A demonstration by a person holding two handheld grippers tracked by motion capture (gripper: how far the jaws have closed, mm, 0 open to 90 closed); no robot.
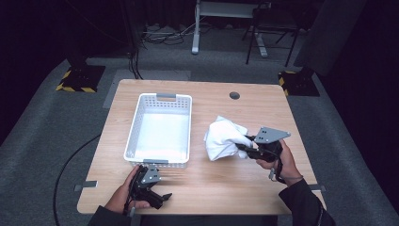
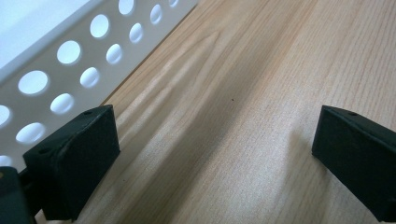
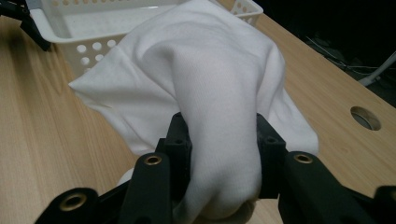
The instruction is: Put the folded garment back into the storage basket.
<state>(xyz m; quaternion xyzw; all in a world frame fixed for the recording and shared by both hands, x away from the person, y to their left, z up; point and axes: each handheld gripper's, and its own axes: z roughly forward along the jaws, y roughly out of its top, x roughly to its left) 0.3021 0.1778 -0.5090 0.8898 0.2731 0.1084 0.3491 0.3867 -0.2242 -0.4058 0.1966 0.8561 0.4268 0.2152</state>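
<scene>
R gripper (image 3: 219, 154) pinches white cloth (image 3: 205, 79) w/ jaws.

A light wood-grain surface (image 1: 211, 183) with rounded corners fills the middle of the high view, standing on grey carpet. A white perforated basket (image 1: 136, 125) (grey clips on its two short ends) sits left of centre, and a crumpled white cloth (image 1: 221, 136) lies on the wood right of centre, apart from the basket. Near the upper edge, right of centre, is a small round hole (image 1: 234, 95).
</scene>
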